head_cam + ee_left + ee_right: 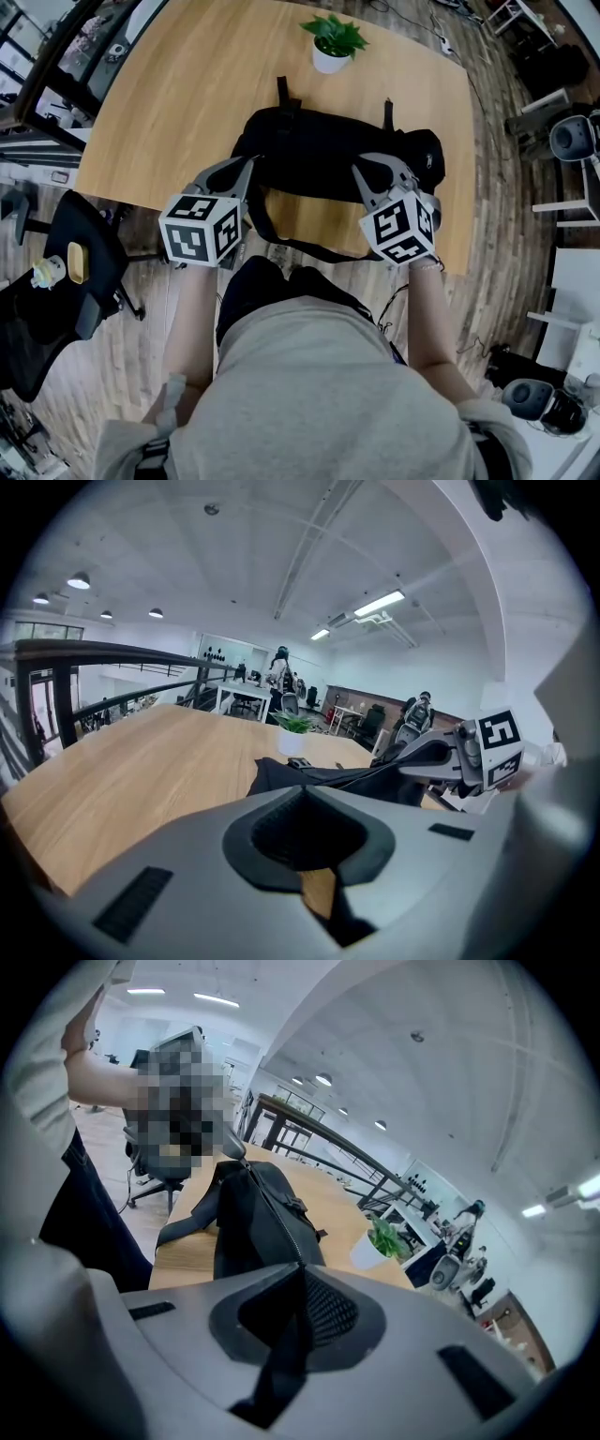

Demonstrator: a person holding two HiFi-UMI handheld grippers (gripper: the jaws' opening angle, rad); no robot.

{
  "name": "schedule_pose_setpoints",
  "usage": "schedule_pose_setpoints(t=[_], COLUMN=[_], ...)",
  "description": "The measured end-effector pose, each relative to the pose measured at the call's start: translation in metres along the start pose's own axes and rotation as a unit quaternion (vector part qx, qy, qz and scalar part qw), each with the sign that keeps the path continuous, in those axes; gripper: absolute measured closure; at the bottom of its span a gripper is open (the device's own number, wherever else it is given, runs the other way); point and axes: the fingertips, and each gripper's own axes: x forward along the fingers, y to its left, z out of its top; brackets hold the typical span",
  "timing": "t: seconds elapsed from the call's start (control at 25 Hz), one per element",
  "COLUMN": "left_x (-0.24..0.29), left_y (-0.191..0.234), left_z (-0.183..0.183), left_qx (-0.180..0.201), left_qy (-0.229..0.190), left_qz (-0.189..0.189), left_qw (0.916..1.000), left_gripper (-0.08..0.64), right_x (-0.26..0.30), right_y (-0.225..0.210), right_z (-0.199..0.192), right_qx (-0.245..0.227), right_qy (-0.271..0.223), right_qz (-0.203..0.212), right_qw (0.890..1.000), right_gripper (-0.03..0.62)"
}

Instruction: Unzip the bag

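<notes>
**Item: bag [319,159], black, soft, zip not yet run.**

- Position: it lies flat on the table [159,112] with its long axis across my front. The potted plant [333,42] stands beyond its far side, and a strap [291,246] loops off its near side.
- Zip [272,1208]: it follows the bag's long axis along the top.
- Right gripper [361,171]: at the bag's right end, jaws closed on a dark zip tab [281,1354] that hangs between the pads. The zip line starts right at the jaw tips and runs straight away from them toward the bag's left end.
- Left gripper [247,165]: at the bag's left end, jaws together. I cannot tell whether they pinch any fabric. The bag's bulk lies ahead of them and to their right.
- Judgement: the right gripper is the one on the tab. The pull should run lengthwise along the bag, right end to left, with the left gripper steadying the far end.
</notes>
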Motion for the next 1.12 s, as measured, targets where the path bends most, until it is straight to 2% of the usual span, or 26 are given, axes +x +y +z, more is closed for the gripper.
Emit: schedule_pose_setpoints(t=[0.28, 0.6, 0.72, 0.88, 1.04, 1.12], left_x=[0.0, 0.0, -0.003, -0.008, -0.007, -0.004], left_y=[0.0, 0.002, 0.004, -0.002, -0.018, -0.03], left_z=[-0.004, -0.006, -0.003, 0.004, 0.015, 0.021], left_qx=[0.002, 0.021, 0.016, 0.014, 0.02, 0.024], left_qy=[0.004, 0.002, -0.008, -0.019, -0.03, -0.036], left_qz=[0.006, 0.042, 0.051, 0.047, 0.024, 0.008], left_qw=[1.0, 0.9989, 0.9986, 0.9986, 0.9991, 0.999], left_gripper=[0.538, 0.538, 0.537, 0.537, 0.531, 0.502], right_x=[-0.001, -0.006, -0.013, -0.027, -0.043, -0.051], right_y=[0.0, -0.007, -0.007, -0.007, -0.012, -0.018], right_z=[0.001, -0.001, 0.005, 0.013, 0.017, 0.016], right_qx=[0.001, 0.032, 0.086, 0.162, 0.24, 0.273], right_qy=[-0.005, -0.015, -0.041, -0.079, -0.125, -0.142], right_qz=[-0.008, -0.028, -0.02, -0.013, -0.01, -0.013], right_qw=[1.0, 0.999, 0.995, 0.984, 0.963, 0.951], right_gripper=[0.544, 0.492, 0.483, 0.451, 0.445, 0.445])
